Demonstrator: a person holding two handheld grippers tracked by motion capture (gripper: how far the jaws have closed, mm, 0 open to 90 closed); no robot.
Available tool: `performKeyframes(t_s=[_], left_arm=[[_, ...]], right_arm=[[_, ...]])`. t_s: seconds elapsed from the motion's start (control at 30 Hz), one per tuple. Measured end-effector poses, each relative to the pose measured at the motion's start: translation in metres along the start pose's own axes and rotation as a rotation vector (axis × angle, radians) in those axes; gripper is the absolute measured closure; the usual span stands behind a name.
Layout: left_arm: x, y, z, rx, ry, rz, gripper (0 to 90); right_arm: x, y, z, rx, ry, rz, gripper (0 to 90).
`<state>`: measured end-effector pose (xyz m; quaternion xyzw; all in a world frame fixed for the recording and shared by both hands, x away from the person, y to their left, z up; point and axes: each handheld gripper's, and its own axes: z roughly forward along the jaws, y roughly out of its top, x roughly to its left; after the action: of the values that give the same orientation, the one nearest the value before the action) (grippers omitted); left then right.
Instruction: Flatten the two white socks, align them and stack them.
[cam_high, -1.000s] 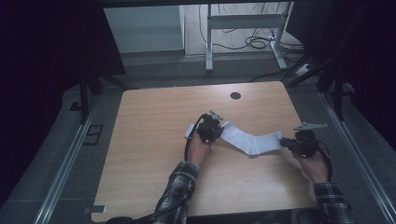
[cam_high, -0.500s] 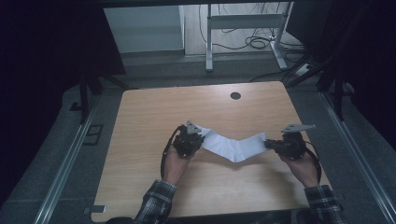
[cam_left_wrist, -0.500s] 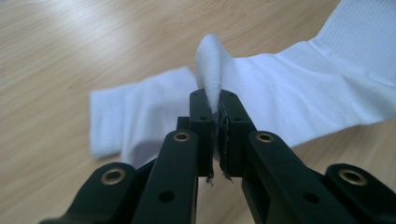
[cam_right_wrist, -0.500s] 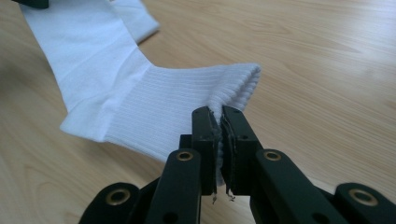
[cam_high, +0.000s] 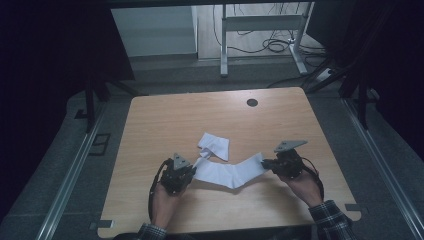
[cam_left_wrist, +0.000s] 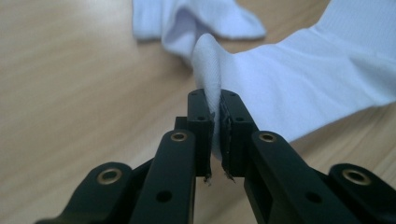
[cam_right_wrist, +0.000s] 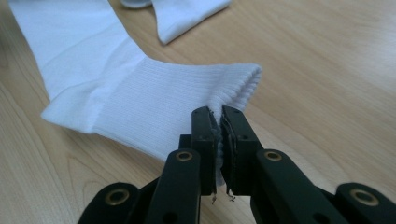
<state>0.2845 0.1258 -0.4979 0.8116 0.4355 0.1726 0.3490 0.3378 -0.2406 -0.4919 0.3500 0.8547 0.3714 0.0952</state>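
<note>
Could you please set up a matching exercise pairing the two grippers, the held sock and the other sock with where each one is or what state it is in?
Things:
1. left gripper
2. right gripper
3. held sock
4. second sock

States:
A. lies loose on the table, just beyond the left gripper
B. shut on the ribbed cuff end
C. stretched between the two grippers, bent in the middle
D. shut on the smooth end, opposite the cuff

Pairs: 1-D, 2-B, 3-C, 4-A
</note>
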Motion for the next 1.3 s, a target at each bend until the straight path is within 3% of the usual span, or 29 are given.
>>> performKeyframes(t_s=[0.13, 0.3, 0.47, 0.6, 0.7, 0.73, 0.83, 0.97, 1.1, 1.3], left_arm=[[0.000, -0.020, 0.007, 0.044, 0.001, -0.014, 82.7], [0.000, -0.029, 0.016, 0.076, -0.002, -0.030, 76.7], [0.006, -0.022, 0.007, 0.032, 0.012, -0.045, 65.4], [0.016, -0.007, 0.000, -0.005, 0.024, -0.059, 63.2], [0.024, 0.013, 0.003, -0.022, 0.004, -0.072, 63.1], [0.024, 0.013, 0.003, -0.022, 0.004, -0.072, 63.1], [0.030, 0.028, 0.012, -0.020, -0.022, -0.092, 63.2], [0.036, 0.046, 0.025, -0.015, -0.021, -0.098, 63.5], [0.044, 0.064, 0.043, -0.003, 0.000, -0.096, 65.2], [0.051, 0.078, 0.066, 0.012, 0.017, -0.099, 67.7]], right_arm=[[0.003, -0.003, 0.012, 0.046, -0.006, -0.010, 82.6], [0.001, -0.010, 0.024, 0.100, -0.019, -0.016, 78.7], [-0.001, -0.007, 0.014, 0.054, -0.025, -0.010, 72.0], [-0.007, -0.008, 0.009, 0.040, -0.035, 0.004, 70.2], [-0.019, -0.013, 0.005, 0.047, -0.070, 0.020, 68.0], [-0.021, -0.014, 0.004, 0.047, -0.075, 0.024, 67.4], [-0.029, -0.018, 0.001, 0.050, -0.095, 0.033, 65.5], [-0.037, -0.024, 0.000, 0.060, -0.117, 0.048, 63.9], [-0.044, -0.027, -0.001, 0.064, -0.133, 0.054, 62.3], [-0.049, -0.031, 0.000, 0.072, -0.146, 0.047, 60.6]])
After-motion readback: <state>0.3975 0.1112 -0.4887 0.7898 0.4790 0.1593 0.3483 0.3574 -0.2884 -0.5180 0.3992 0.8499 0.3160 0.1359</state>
